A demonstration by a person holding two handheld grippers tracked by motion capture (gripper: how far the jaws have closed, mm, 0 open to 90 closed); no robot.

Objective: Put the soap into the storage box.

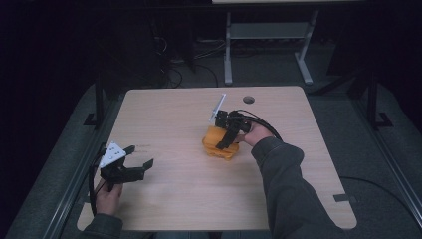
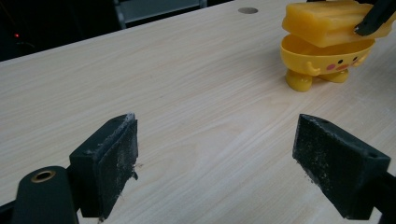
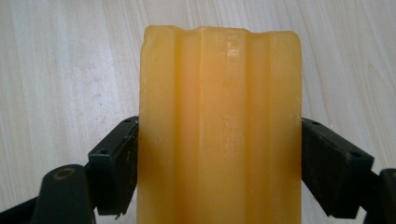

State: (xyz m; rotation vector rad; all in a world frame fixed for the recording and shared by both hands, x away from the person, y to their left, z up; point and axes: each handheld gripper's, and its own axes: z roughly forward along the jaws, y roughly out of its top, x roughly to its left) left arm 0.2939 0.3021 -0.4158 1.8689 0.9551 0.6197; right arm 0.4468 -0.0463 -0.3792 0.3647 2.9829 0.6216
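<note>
A ridged yellow soap bar [image 3: 219, 116] sits between the two jaws of my right gripper [image 3: 219, 168], which is shut on its long sides. In the high view the right gripper [image 1: 226, 139] holds the bar just above a yellow soap dish [image 1: 219, 149] near the table's middle. The left gripper view shows the soap bar [image 2: 327, 21] lying tilted on the rim of the dish [image 2: 322, 58], which has small feet and a painted face. My left gripper [image 1: 140, 156] rests open at the table's left side, with nothing between its jaws [image 2: 219, 154].
The pale wooden table [image 1: 174, 199] has a round cable hole [image 1: 249, 99] near its far edge. Beyond it stand the grey legs of another desk [image 1: 228, 50] and floor cables. A black cable trails from the right gripper over the person's hand.
</note>
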